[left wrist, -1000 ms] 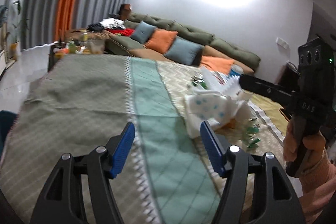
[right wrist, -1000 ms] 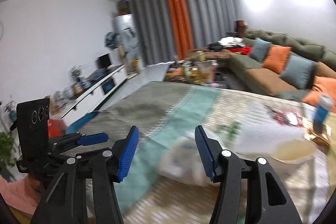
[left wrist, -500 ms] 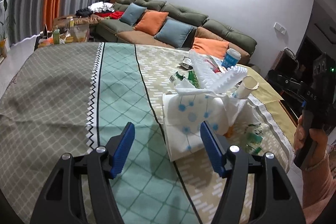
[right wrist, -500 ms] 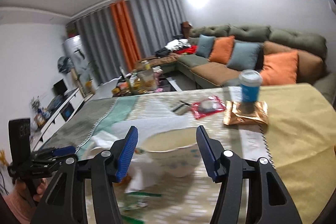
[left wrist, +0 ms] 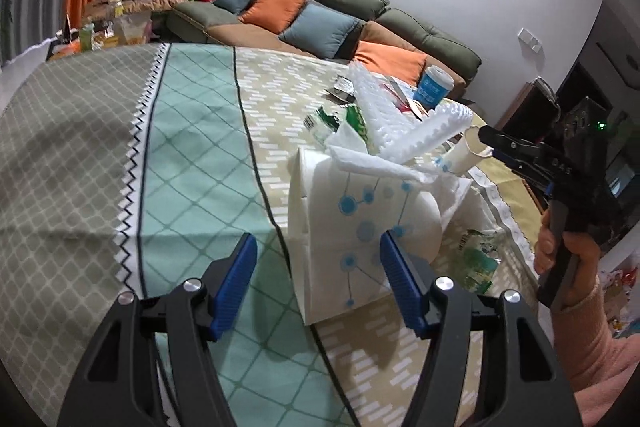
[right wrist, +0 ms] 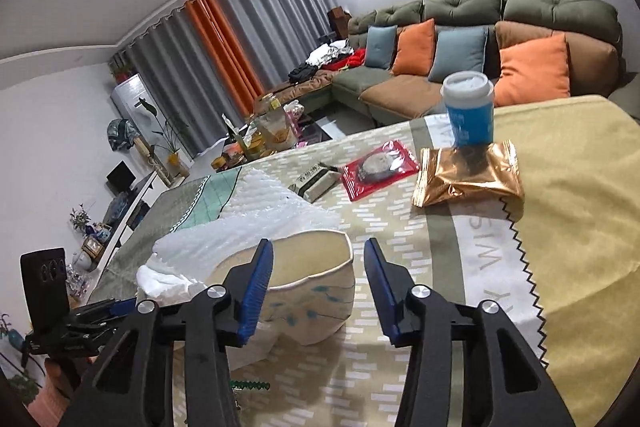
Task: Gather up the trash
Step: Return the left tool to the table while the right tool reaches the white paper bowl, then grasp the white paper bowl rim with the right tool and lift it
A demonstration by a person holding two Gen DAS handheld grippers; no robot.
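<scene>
A white paper bag with blue dots (left wrist: 360,223) lies on the patterned tablecloth (left wrist: 192,155), stuffed with tissue (left wrist: 372,163) and a white foam sheet (left wrist: 400,131). My left gripper (left wrist: 318,281) hovers just short of the bag; its jaws are closing a little with nothing pressed between them. A crumpled paper cup (right wrist: 308,287) lies beside the pile. My right gripper (right wrist: 318,267) reaches over it, jaws closing. The left pad overlaps the cup's rim and the right pad stands apart from it. The left wrist view shows the right gripper (left wrist: 490,145) at the cup (left wrist: 464,157).
A blue cup (right wrist: 468,111), gold wrapper (right wrist: 468,175), red wrapper (right wrist: 378,169) and a grey packet (right wrist: 316,181) lie further back on the table. A green wrapper (left wrist: 476,259) lies near the bag. A sofa (left wrist: 360,11) stands behind the table.
Both grippers have come closer to the trash pile. The right one swung round from the curtain side onto the paper cup and its jaws narrowed.
</scene>
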